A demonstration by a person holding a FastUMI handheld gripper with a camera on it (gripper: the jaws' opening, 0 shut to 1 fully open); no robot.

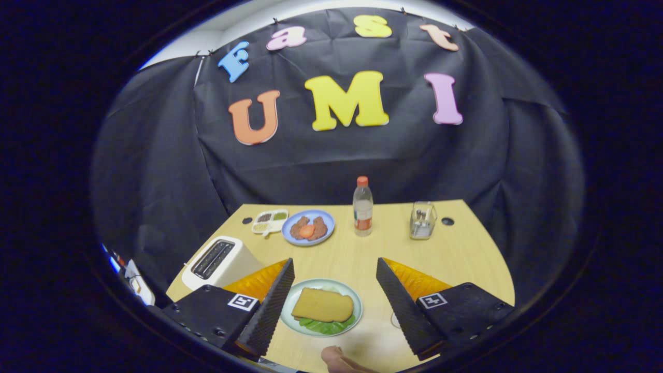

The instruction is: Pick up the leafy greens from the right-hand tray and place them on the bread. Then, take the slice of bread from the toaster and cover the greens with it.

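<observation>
Tongs (335, 290) spread wide open above the worktop (466, 248), gripping nothing. Between the two fingers, a pale plate (290, 306) with a slice of bread (323, 304) lying flat on top of the leafy greens (325, 326); only a green edge of the leaves peeking out at the near side of the bread, the rest covered. Whether another slice lies below the greens, impossible to tell. Just beside the left finger, a white toaster (220, 261), its near corner hidden behind that finger; slots dark, contents hard to make out. Beyond the tongs, a blue plate (327, 218) with brownish food and something orange in the middle, not clear what. Left of it, a small divided tray (269, 221), contents too small to identify. Further ahead, a clear bottle (362, 207) with a red cap, upright, and to the right a glass container (422, 220). Close under the tongs, part of a hand (339, 360), cut off.
</observation>
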